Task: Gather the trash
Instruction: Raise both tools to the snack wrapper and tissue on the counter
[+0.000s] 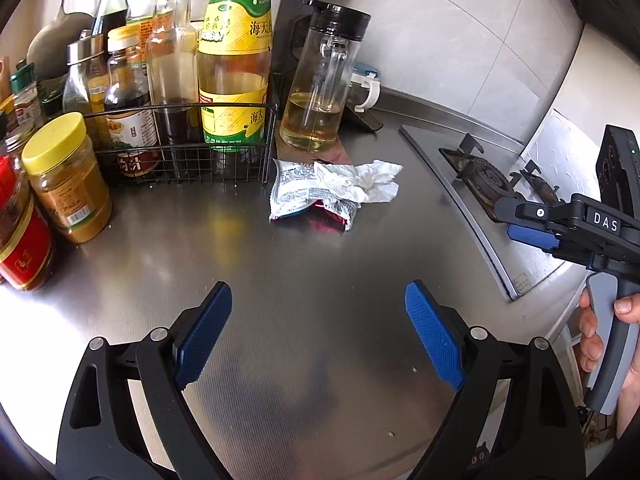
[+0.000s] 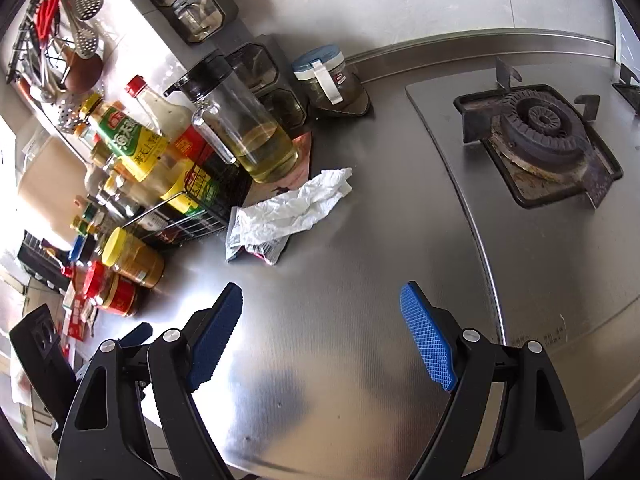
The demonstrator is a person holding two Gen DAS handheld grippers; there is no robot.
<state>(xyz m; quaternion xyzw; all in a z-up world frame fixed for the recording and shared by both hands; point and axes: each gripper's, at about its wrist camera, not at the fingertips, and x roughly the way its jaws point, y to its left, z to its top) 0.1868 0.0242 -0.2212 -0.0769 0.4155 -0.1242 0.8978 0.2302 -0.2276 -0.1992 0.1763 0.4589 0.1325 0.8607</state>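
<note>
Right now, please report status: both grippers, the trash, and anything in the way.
Left gripper open, empty. Right gripper open, empty. Crumpled tissue on snack wrapper, untouched on steel counter. Path clear; wire rack and oil jug stand close behind.

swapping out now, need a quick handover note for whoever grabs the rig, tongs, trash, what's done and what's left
Left tongs: open, empty, above bare counter.
Right tongs: open, empty, also short of the trash.
Trash: crumpled white tissue lying on a torn snack wrapper, together on the steel counter, beside the wire condiment rack and in front of the oil jug.
Done: nothing picked up yet.
Left: grab tissue and wrapper, bin them; no bin in view.
</note>
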